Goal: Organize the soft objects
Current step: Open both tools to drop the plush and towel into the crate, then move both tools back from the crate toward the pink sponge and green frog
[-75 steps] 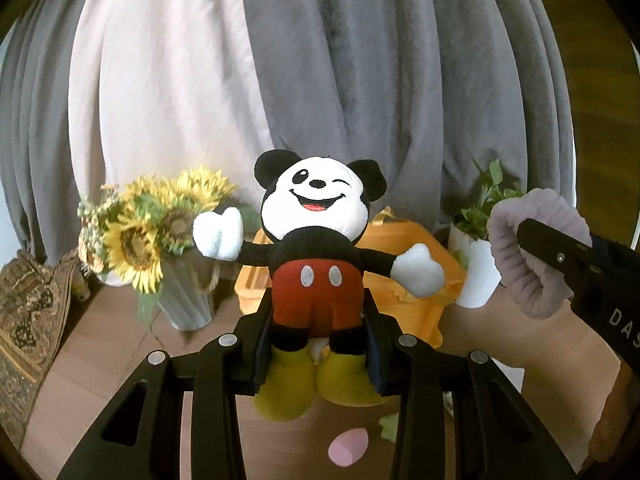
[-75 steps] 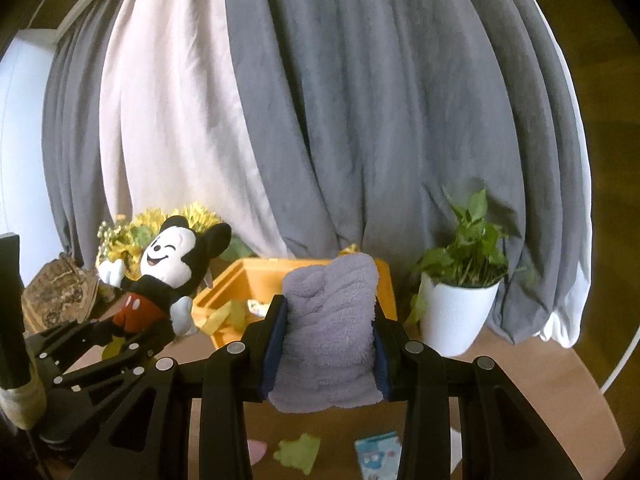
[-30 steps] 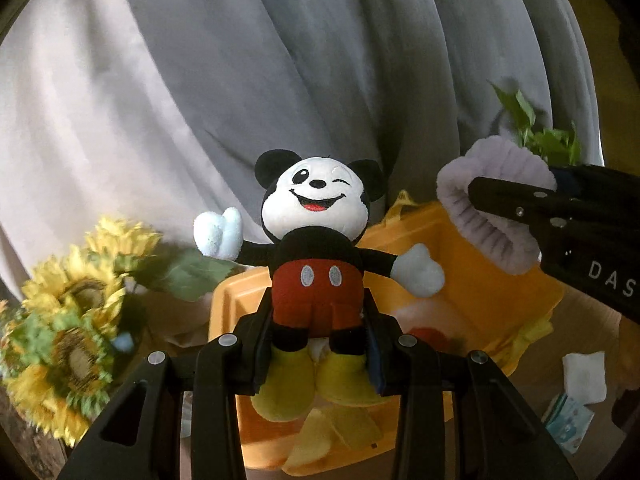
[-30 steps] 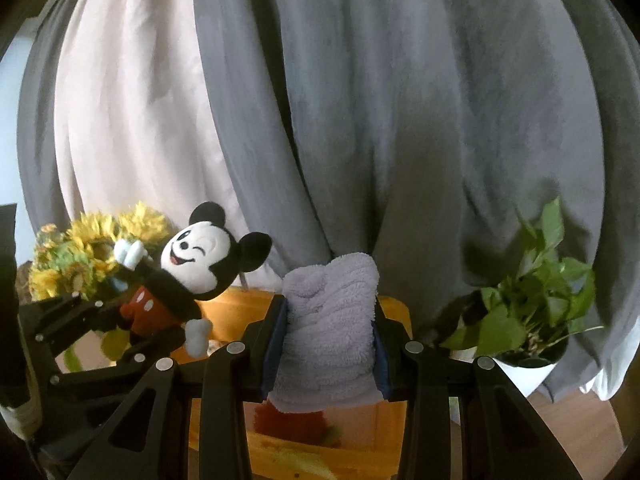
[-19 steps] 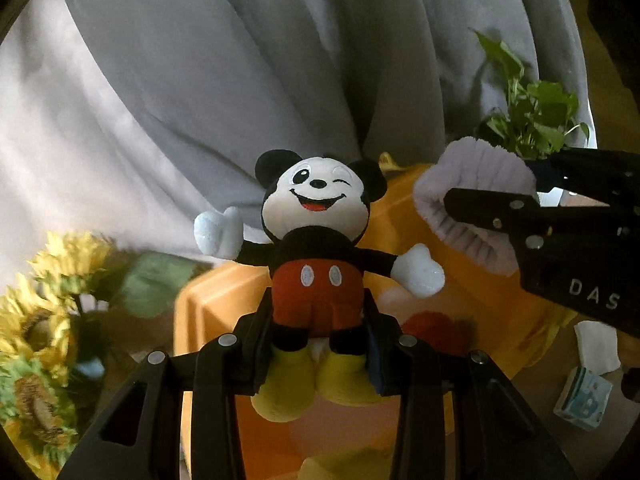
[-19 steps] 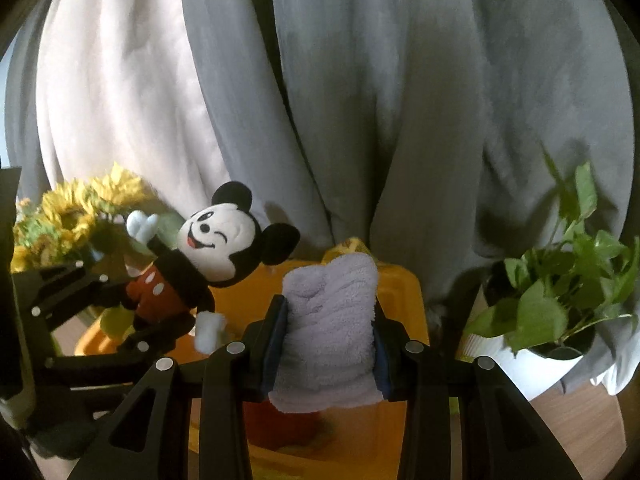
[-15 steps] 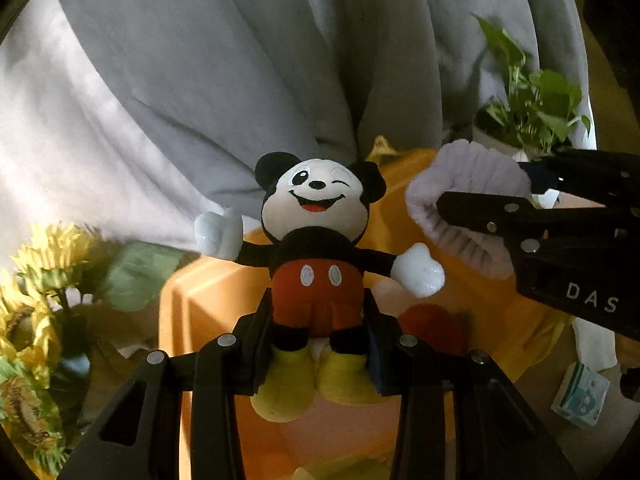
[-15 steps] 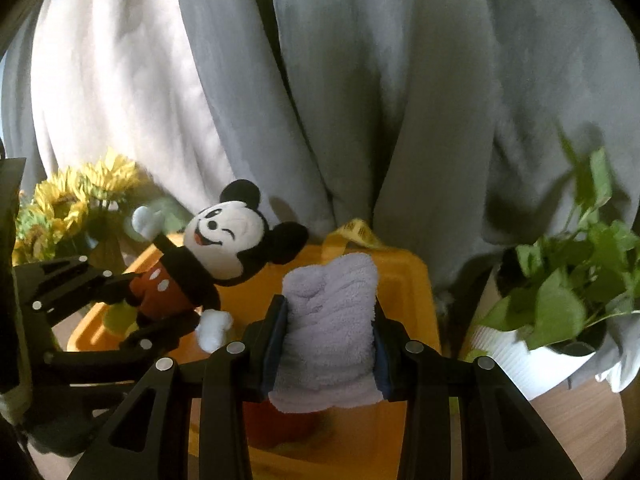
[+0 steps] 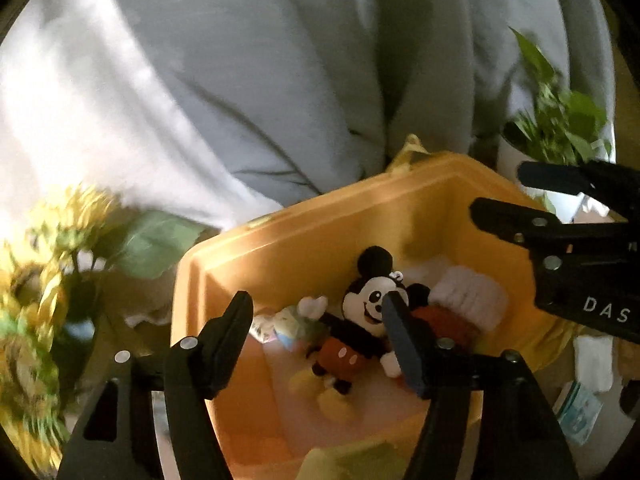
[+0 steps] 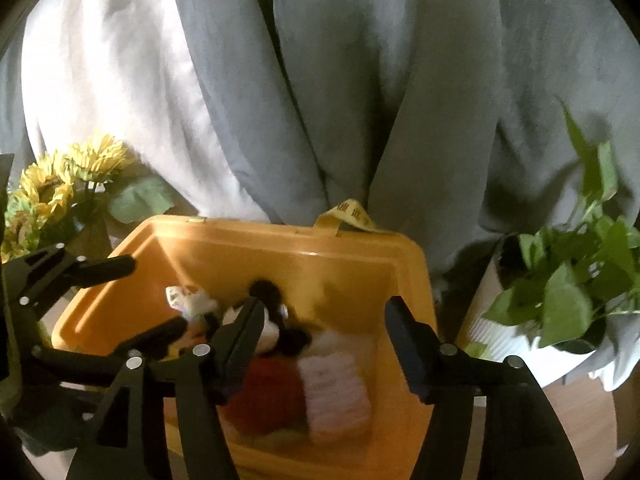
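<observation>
While both spread: sunflowers [image 10: 60, 184], potted plant [image 10: 568, 288] flanking orange bin [image 10: 360, 256].

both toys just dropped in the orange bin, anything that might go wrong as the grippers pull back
1. The left gripper hangs open right over the mouse plush; lifting at an angle may snag an arm or ear.
2. The two grippers sit close together above the orange bin; the right gripper might knock the left one.
3. The potted plant stands beside the bin; a wide swing right may brush its leaves.
</observation>
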Demonstrator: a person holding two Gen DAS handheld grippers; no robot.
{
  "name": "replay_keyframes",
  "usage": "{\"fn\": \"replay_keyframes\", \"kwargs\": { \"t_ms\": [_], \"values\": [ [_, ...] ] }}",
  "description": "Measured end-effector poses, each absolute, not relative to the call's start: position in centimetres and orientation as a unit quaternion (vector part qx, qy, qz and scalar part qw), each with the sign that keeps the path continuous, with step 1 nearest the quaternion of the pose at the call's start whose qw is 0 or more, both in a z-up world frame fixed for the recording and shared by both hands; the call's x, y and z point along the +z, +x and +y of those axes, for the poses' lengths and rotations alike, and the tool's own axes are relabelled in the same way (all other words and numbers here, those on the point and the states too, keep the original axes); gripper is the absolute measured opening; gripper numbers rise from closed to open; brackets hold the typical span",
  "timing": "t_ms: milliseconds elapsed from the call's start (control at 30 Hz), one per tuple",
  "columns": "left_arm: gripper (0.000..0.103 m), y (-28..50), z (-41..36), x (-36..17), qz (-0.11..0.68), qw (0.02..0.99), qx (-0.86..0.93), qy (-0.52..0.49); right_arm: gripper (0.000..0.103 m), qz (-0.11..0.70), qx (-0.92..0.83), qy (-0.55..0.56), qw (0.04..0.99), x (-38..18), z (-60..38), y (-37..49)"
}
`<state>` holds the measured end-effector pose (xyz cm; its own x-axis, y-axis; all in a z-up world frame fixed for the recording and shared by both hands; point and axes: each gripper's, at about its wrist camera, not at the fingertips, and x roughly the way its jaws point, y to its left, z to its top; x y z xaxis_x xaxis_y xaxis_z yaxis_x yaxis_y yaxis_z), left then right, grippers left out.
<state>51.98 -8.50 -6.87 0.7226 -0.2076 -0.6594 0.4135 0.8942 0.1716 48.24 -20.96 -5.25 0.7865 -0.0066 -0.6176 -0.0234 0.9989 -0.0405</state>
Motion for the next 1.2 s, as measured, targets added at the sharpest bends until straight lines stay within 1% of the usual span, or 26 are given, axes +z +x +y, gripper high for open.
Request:
{"fn": "replay_keyframes", "kwargs": {
  "t_ms": [167,267,633,967,1200],
  "values": [
    [0.068,50.2,-7.5,-5.5,0.319,0.929,-0.14,0.126,0.064,0.305,-0.002,-0.026,0.952,-3.8,-21.1,47.1],
    [0.072,49.0,-6.9,-4.7,0.311,0.936,-0.124,0.11,0.064,0.296,-0.003,-0.023,0.955,-3.0,-21.3,46.1],
    [0.073,43.5,-6.4,-2.2,0.288,0.947,-0.118,0.083,0.064,0.272,-0.008,-0.011,0.962,-0.3,-21.4,41.3],
    [0.073,38.7,-6.1,-1.9,0.29,0.949,-0.111,0.049,0.064,0.264,-0.02,-0.002,0.964,0.5,-21.6,36.7],
    [0.073,35.6,-5.8,-2.3,0.288,0.951,-0.098,0.05,0.064,0.267,-0.019,0.007,0.963,0.1,-21.9,34.0]
  ]
}}
